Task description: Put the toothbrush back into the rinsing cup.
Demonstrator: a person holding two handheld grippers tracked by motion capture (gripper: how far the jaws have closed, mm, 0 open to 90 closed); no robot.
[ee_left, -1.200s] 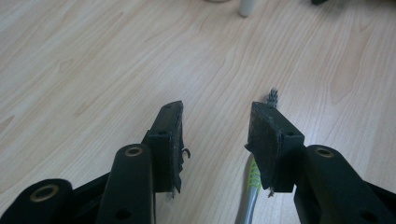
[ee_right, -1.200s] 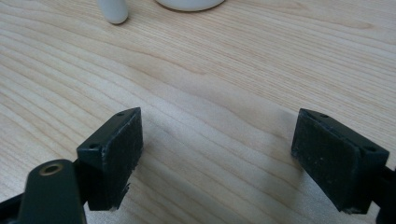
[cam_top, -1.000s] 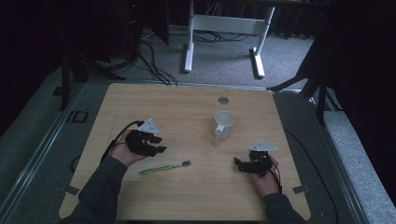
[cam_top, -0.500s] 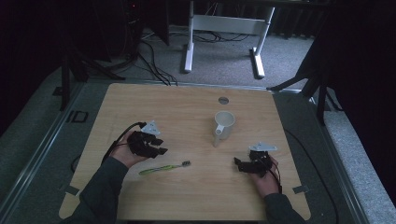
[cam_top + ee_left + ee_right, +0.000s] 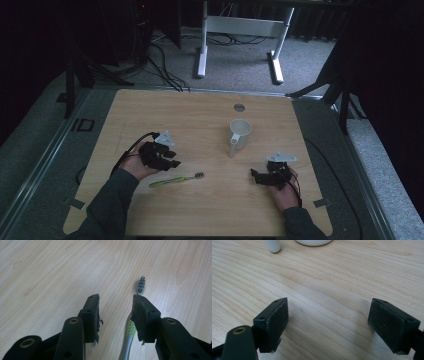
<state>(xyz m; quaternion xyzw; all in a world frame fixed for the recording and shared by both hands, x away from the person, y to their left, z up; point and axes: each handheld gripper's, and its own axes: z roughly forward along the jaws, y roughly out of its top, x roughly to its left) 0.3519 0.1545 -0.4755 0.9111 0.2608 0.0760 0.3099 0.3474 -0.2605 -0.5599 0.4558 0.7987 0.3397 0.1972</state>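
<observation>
We see a wooden table (image 5: 200, 115) from above. Near its left side, our left gripper (image 5: 167, 159) hovers just above a green toothbrush (image 5: 176, 180), jaws half spread with nothing pinched; in the left gripper view the toothbrush (image 5: 132, 325) lies under the right jaw, bristles pointing away. Our right gripper (image 5: 260, 176) rests near the right side, jaws spread wide over bare wood. A white mug (image 5: 239, 132) stands farther back, between the two grippers.
</observation>
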